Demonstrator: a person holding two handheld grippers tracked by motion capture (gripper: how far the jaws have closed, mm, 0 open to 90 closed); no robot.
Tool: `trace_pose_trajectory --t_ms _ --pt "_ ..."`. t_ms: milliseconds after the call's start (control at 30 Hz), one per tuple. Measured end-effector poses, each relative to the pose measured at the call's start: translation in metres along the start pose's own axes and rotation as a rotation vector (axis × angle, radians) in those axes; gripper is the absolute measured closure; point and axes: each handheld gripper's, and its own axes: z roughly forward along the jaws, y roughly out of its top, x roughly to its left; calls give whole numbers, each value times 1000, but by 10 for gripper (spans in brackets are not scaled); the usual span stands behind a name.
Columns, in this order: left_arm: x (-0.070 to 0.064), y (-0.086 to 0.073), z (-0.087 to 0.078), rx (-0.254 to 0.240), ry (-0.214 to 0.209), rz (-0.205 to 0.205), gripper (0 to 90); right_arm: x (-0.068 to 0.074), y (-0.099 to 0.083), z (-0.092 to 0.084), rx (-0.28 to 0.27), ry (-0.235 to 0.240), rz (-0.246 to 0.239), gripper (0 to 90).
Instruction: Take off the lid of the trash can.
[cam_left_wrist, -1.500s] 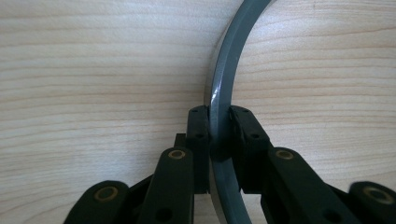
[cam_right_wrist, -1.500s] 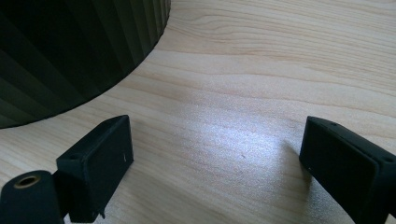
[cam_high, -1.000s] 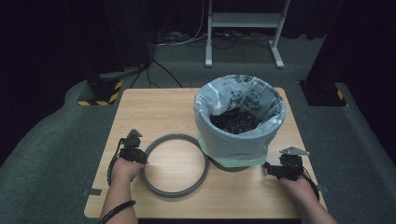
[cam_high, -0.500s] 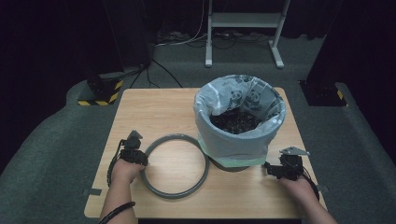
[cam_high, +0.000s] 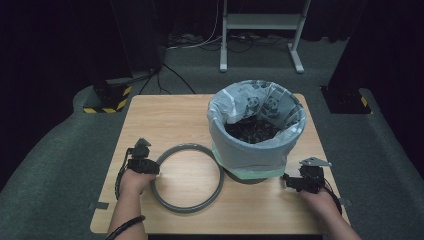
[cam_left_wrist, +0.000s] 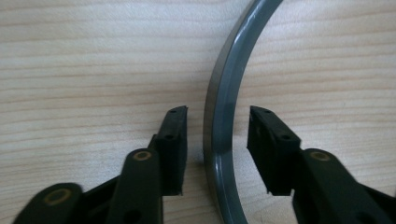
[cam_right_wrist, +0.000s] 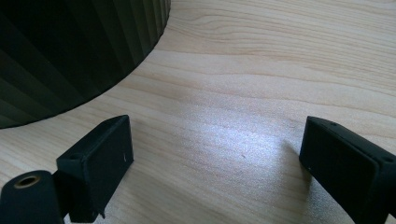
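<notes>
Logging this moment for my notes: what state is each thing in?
Grey ring: flat on the table, off the bin, its rim between open jaws, ungripped.
Bin: upright, bag-lined, dark contents inside.
Left hand-held gripper: open, straddling the ring.
Right hand-held gripper: open wide, holding nothing, beside the bin's base.

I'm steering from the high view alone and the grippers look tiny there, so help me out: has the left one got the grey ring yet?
Observer: Not gripped. In the left gripper view the left gripper straddles the grey ring, one jaw on each side, with gaps showing.
Operator: And the right one?
Observer: The right gripper is wide open over bare table, nothing between its jaws.
Operator: Is it near the bin?
Observer: The bin shows a dark ribbed wall ahead and to the side of that gripper, apart from it.
</notes>
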Motion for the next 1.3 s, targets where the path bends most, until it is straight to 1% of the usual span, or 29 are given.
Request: trace_pose_trajectory --t_ms 67,100,133,167,267,300,333,367,433,467,500,533,567,633,700,767,800,833,867,933,967,1000,1033,1067,1100,1200,1233,1267,1300 --pt "-1 1 -2 -18 16 24 495 0 0 0 0 0 0 93" --pt "-1 1 -2 -18 16 24 467 0 0 0 0 0 0 93" --pt "-4 1 -5 -56 43 49 442 0 0 0 0 0 0 93" --pt "-6 1 -6 -79 54 62 421 0 0 0 0 0 0 93" --pt "-12 2 -10 -138 73 109 347 0 0 0 0 0 0 93" --pt "-15 2 -11 -163 75 127 330 0 0 0 0 0 0 93" --pt "-15 2 -11 -163 75 127 315 0 0 0 0 0 0 93" --pt "-20 2 -12 -203 72 146 295 0 0 0 0 0 0 93" --pt "-24 2 -12 -236 66 156 266 0 0 0 0 0 0 93" --pt "-24 2 -12 -236 66 156 253 0 0 0 0 0 0 93" --pt "-28 2 -12 -272 52 172 241 0 0 0 -1 0 0 93" --pt "-28 2 -12 -272 52 172 230 0 0 0 -1 0 0 93" --pt "-32 0 -10 -304 32 181 221 0 0 0 -1 0 0 93" --pt "-35 -2 -6 -333 25 185 204 0 0 0 -1 0 0 93" --pt "-37 -4 -1 -350 5 185 175 0 0 0 -2 -2 -3 94" --pt "-40 -6 4 -369 -34 193 168 0 0 0 -2 -5 -1 94" --pt "-42 -7 5 -376 -48 188 161 0 0 0 -1 -6 0 95" --pt "-44 -8 7 -387 -54 195 160 0 0 0 -1 -7 2 96" --pt "-48 -9 10 -401 -73 195 160 0 0 0 -2 -7 2 97" --pt "-50 -10 12 -406 -81 199 159 0 0 0 -2 -7 1 98" --pt "-55 -12 16 -429 -90 231 156 0 0 -1 -2 -5 -3 103" --pt "-58 -14 18 -439 -82 256 153 0 0 -1 -2 -4 -8 102" --pt "-58 -14 18 -439 -82 256 149 0 0 -1 2 -3 -6 103" --pt "-60 -15 21 -451 -82 292 150 0 1 -1 8 -5 -5 104" --pt "-60 -15 22 -454 -89 304 150 0 1 -1 9 -11 -4 117" --pt "-60 -16 22 -467 -106 308 148 1 4 -2 -1 -37 -23 141" --pt "-59 -17 22 -483 -121 307 148 1 4 -2 -1 -37 -23 141" --pt "-58 -20 25 -503 -149 301 148 2 4 -4 -30 -53 -45 144" --pt "-59 -22 28 -497 -163 300 149 2 4 -4 -42 -58 -50 144"
